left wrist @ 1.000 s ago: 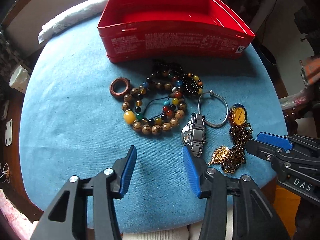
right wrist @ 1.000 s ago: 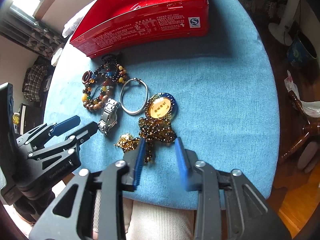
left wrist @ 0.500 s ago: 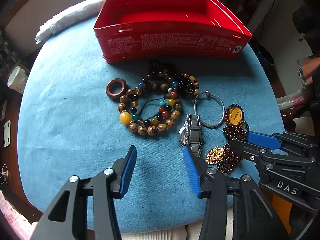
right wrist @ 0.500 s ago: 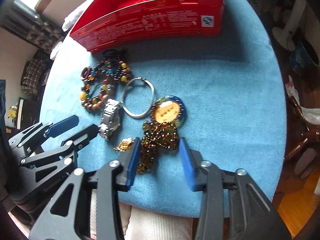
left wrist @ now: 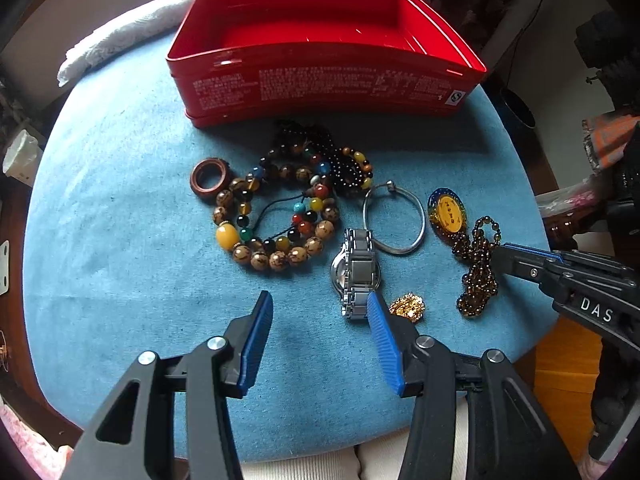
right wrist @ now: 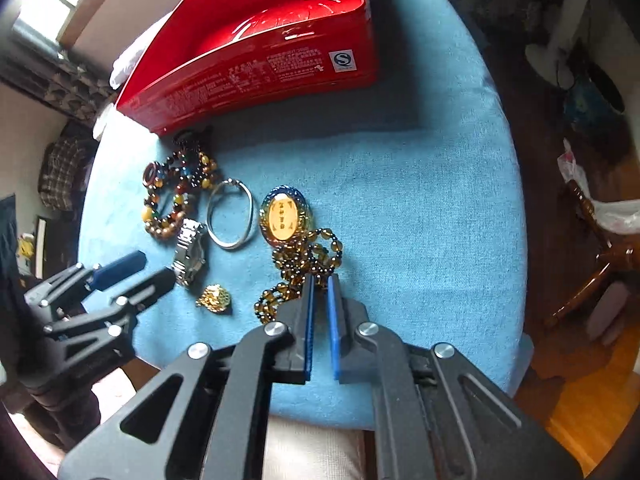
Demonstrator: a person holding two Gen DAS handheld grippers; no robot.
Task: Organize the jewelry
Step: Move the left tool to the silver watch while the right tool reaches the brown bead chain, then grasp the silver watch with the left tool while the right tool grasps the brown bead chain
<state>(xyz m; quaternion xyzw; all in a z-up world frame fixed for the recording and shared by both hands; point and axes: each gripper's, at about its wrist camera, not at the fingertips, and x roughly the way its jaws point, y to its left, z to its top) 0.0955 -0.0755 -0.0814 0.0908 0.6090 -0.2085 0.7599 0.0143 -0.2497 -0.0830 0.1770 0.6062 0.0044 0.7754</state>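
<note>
The right tongs (right wrist: 319, 280) point down at the blue worktop (right wrist: 400, 200) and are pinched shut on the brown bead chain (right wrist: 308, 256). The chain is bunched up between the two blue pads. Its far end joins a round yellow charm (right wrist: 283, 216) with a blue rim, which lies flat on the worktop just past the tongs.

The left tongs (left wrist: 318, 312) hang over the near edge of the worktop. They are about half open and hold nothing. Only bare blue cloth shows between the pads.

A silver watch (left wrist: 357, 270) lies just beside the right pad of the left tongs. A small gold piece (left wrist: 408, 307) sits near it. A thin silver bangle (left wrist: 394, 218) lies between the watch and the yellow charm. Further left is a heap of bead bracelets (left wrist: 280, 216) in many colours, with a brown ring (left wrist: 211, 178) touching the heap.

Behind all of this stands an open red tin (left wrist: 320, 80). Nothing can be seen inside it. A white cloth (left wrist: 120, 44) lies at the far left edge of the worktop.
</note>
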